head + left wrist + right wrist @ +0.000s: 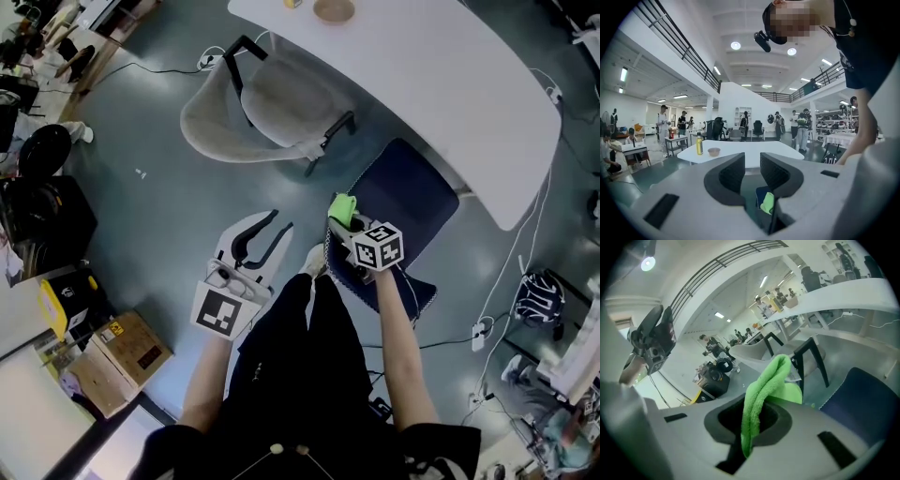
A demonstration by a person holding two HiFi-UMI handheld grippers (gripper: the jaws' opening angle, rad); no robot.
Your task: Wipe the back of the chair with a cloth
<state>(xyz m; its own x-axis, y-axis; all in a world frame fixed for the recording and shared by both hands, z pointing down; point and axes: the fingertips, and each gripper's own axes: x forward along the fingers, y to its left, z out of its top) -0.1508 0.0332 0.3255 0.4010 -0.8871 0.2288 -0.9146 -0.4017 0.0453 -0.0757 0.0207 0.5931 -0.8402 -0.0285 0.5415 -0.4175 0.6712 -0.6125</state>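
1. Holding the green cloth (764, 380) clamped in the closed fingers of our right gripper (757, 420), we have it just over the navy chair (412, 197), near the top of its back. Whether it touches, we cannot tell.
2. Our left gripper (752, 171) hangs beside it, fingers apart with nothing between them.
3. We judge the wiping is only about to begin. The next move calls for pressing the cloth flat against the back and sweeping across.
4. Underfoot is grey floor (159, 187). Beyond stands a white table (441, 84) bearing a bowl (334, 9), with a pale chair (253, 122) alongside.
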